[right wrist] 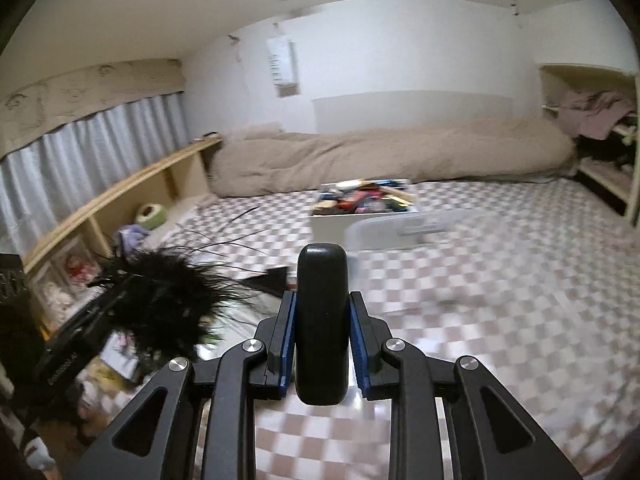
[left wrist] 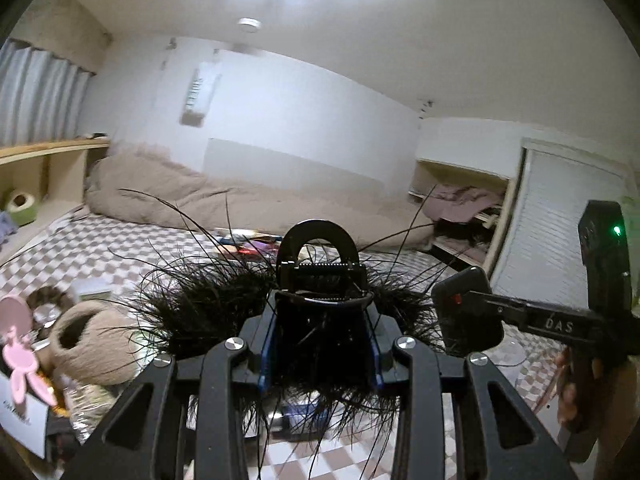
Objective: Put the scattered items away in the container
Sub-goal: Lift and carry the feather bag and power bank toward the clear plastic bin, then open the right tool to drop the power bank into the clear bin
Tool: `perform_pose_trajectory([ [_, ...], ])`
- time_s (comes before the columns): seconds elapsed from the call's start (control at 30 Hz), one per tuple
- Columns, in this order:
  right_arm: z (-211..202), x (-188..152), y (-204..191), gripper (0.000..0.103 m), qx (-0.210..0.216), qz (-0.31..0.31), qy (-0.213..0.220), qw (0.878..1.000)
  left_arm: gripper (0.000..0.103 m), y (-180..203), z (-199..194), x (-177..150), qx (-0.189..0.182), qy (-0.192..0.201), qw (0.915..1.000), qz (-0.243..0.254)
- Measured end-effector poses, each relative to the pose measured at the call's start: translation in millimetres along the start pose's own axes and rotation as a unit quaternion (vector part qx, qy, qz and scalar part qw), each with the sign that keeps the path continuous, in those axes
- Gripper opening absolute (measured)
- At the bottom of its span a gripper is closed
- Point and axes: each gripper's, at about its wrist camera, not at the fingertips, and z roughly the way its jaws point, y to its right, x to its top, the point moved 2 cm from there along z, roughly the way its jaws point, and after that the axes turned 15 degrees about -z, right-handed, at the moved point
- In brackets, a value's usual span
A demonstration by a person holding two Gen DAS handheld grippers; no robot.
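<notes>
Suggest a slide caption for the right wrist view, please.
Right gripper carries a black oval object above the checkered floor.

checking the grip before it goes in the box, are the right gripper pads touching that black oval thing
Touching. The right wrist view shows the right gripper with both blue pads pressed flat against the sides of the black oval thing, no gap visible.

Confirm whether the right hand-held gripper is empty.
No, the right hand-held gripper is shut on a black rounded object, pinched upright between its blue pads.
</notes>
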Motion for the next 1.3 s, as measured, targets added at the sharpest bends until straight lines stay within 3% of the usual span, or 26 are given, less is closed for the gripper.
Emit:
perform_pose_trajectory([
  [0.3,21,-25,57,0.026,-0.082,-0.038,-0.122,0.988,0.035,59,35,-12,-0.061,-0.041,0.9971,0.022],
  [0.43,32,-44,86,0.026,-0.092,-0.029,-0.161,0.982,0.035,81,53,-19,-0.076,-0.064,0.9946,0.032],
  [0.8,81,-78,146,0.026,-0.105,0.004,-0.271,0.957,0.035,104,92,-45,-0.059,-0.11,0.9906,0.057],
  [0.97,102,-94,152,0.026,-0.095,-0.022,-0.335,0.937,0.035,102,99,-50,-0.049,-0.11,0.9908,0.063],
  [1.2,122,-111,138,0.026,-0.059,-0.075,-0.429,0.898,0.035,96,98,-47,-0.04,-0.101,0.9923,0.06],
  [1.3,131,-127,141,0.026,-0.074,-0.096,-0.479,0.87,0.035,93,95,-47,-0.039,-0.098,0.9927,0.057],
])
